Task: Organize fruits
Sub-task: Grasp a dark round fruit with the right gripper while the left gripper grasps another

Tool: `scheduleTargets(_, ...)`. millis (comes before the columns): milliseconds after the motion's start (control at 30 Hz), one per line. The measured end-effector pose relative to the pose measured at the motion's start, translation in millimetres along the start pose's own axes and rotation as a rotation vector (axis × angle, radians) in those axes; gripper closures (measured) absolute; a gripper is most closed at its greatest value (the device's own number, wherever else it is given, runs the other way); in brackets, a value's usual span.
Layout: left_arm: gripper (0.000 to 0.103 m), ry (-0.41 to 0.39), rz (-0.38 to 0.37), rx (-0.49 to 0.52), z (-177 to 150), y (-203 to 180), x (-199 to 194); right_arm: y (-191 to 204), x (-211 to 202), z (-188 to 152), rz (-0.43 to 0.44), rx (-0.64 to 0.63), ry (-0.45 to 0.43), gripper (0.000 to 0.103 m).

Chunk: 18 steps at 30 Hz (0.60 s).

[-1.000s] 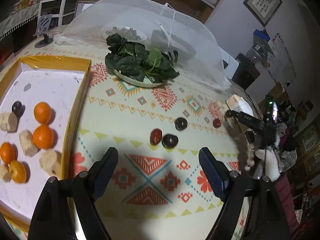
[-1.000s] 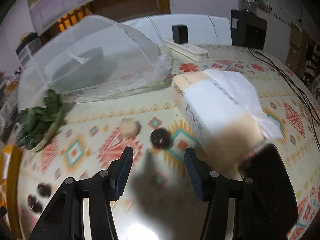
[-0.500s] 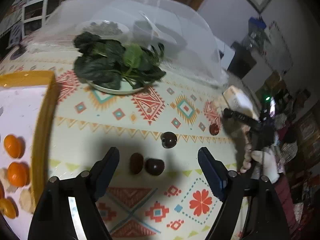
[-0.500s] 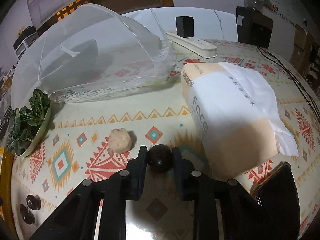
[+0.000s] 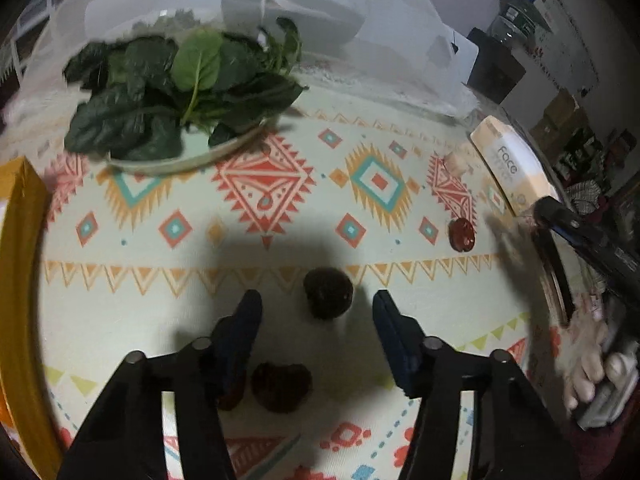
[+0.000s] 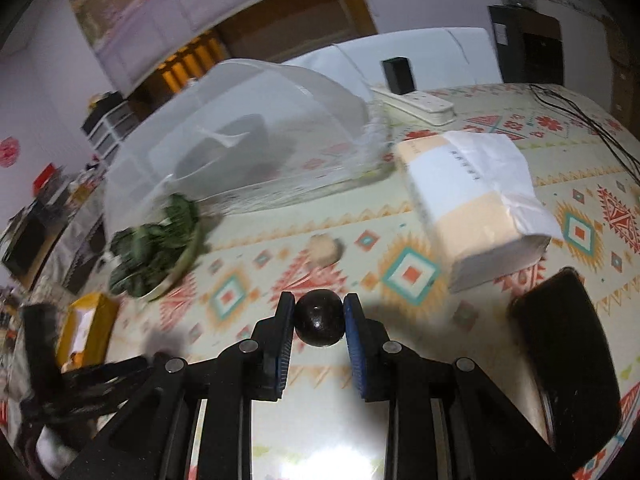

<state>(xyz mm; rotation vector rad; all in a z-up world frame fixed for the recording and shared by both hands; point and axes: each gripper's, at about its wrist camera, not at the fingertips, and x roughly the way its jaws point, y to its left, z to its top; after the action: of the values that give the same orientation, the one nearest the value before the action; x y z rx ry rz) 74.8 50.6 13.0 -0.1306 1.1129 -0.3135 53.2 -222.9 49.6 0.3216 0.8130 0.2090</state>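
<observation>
Fruits remain scattered on the bench (image 5: 280, 312): right gripper (image 6: 319, 314) holds a dark plum (image 6: 319, 317), left gripper (image 5: 316, 308) spreads wide around another plum (image 5: 328, 294); sorting looks unfinished.

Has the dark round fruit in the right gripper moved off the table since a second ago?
Yes. The dark round fruit, shut in the right gripper, has risen and drawn away from the tissue pack.

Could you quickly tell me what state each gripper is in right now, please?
Left gripper: open, a dark fruit between its fingers, ungripped.
Right gripper: shut on a dark round fruit.
</observation>
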Motion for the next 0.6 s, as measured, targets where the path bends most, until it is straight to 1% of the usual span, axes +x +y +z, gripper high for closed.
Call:
scheduleTargets(33,0.067,0.005,0.007,0.013,0,-3,2,3,-2,-3,0.012,-0.003,0.002,0.076)
scheduleTargets(100,0.082,0.01,0.014,0.034,0,-9,5,9,-3,-8,0.033,-0.009,0.007,0.076)
scheduleTargets(200,0.082,-0.007,0.043,0.05,-3,-15,1,22,-7,-18,0.043,-0.038,0.011,0.076)
scheduleTargets(300,0.082,-0.032,0.021,0.028,-6,-14,-10,34,-12,-26,0.059,-0.058,0.019,0.076)
scheduleTargets(400,0.082,-0.078,0.0,0.012,-12,-10,-36,48,-21,-32,0.071,-0.081,0.019,0.076)
scheduleTargets(500,0.082,-0.135,-0.024,-0.01,-24,0,-72,67,-30,-37,0.087,-0.105,0.012,0.076)
scheduleTargets(600,0.082,-0.191,-0.022,-0.028,-40,14,-108,90,-40,-44,0.111,-0.137,0.01,0.076)
